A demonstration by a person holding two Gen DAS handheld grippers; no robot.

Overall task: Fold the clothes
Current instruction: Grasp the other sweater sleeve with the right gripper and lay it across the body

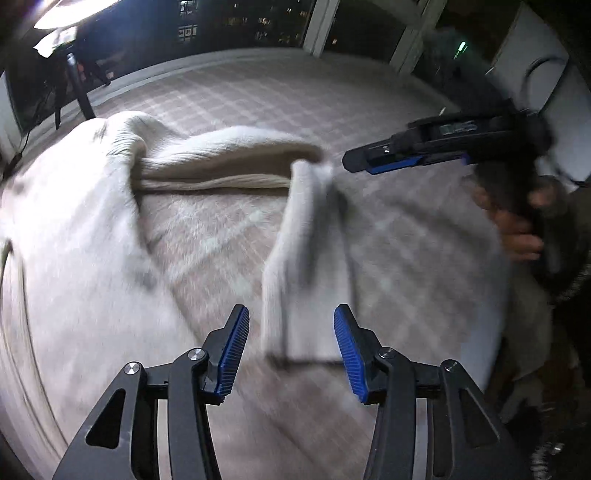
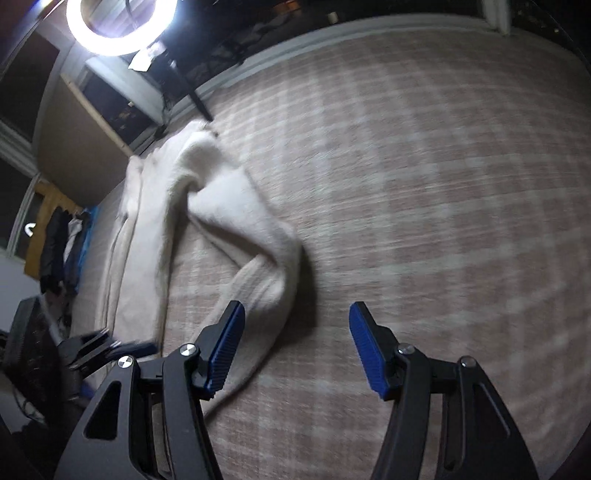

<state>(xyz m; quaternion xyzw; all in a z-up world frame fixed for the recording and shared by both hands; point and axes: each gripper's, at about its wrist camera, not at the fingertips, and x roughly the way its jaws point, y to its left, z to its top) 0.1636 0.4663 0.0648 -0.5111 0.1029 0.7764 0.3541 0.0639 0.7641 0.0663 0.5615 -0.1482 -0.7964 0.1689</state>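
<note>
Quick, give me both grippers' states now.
Left gripper: open, holding nothing; a sweater sleeve lies past its fingers.
Right gripper: open, holding nothing.

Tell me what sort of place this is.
Probably a room in a home at night, set up for filming: a cream sweater lies on a plaid blanket, a ring light shines on a stand, and dark windows show lit buildings outside.
</note>
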